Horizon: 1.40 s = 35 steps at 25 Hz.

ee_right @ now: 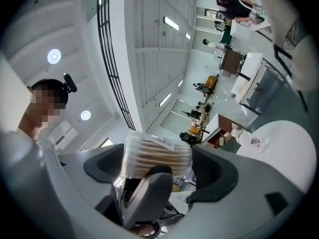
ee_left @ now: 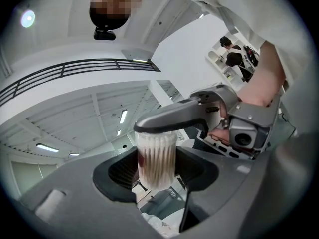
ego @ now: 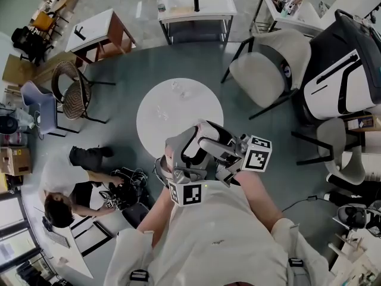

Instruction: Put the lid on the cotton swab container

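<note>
The cotton swab container [ee_left: 156, 158], a clear cylinder full of swabs, stands upright between my left gripper's [ee_left: 156, 171] black pads, which are shut on its sides. My right gripper's [ee_right: 157, 159] jaws stand wide around the container [ee_right: 157, 156] end to end, and one of its grey fingers [ee_left: 172, 117] lies across the top. What looks like a clear lid sits on that top end, mostly hidden by the finger. In the head view both grippers, left [ego: 189, 155] and right [ego: 209, 143], meet close to my chest above the round white table [ego: 172, 115].
Small clear items lie on the table [ee_right: 284, 148], among them a plastic bag [ee_right: 249, 138]. A person [ego: 65, 186] crouches on the floor at the left. Chairs [ego: 271, 67] stand to the right and a wire chair [ego: 74, 91] to the left.
</note>
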{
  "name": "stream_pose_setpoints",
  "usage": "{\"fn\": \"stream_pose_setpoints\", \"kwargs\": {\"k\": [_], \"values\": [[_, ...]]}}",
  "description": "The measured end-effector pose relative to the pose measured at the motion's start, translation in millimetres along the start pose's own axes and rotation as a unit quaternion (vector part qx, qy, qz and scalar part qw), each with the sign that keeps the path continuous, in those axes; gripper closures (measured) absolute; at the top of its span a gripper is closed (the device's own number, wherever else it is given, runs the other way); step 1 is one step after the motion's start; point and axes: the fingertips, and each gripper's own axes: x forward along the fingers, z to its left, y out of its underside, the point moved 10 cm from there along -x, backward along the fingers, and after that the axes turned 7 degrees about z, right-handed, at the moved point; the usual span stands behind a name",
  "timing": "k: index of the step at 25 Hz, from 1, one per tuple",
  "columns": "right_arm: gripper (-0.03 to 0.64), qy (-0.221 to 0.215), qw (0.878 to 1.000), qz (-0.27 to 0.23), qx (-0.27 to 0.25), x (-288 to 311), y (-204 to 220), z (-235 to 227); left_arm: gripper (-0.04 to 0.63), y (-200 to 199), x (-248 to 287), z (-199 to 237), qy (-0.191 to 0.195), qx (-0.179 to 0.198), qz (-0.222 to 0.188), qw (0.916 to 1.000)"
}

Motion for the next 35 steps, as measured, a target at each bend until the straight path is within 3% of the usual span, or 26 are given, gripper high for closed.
{"fn": "stream_pose_setpoints", "kwargs": {"k": [12,20,29,35], "values": [[0.195,0.007,1.000,-0.008,0.019,8.6,10.2,-2.5,0.354,8.6,-5.2,3.7,0.005,-0.013,0.006,0.9999],[0.145,0.028,1.000,-0.002,-0.012,16.5,14.4,3.4,0.353,16.2,-12.8,10.6,0.001,-0.052,0.010,0.9986],[0.144,0.048,0.998,-0.040,-0.006,10.4,15.2,-2.2,0.354,43.8,-22.1,32.4,-0.016,-0.094,0.033,0.9949],[0.144,0.064,0.997,-0.040,-0.029,11.9,18.4,3.1,0.354,61.4,-25.5,40.7,-0.018,-0.115,0.044,0.9922]]}}
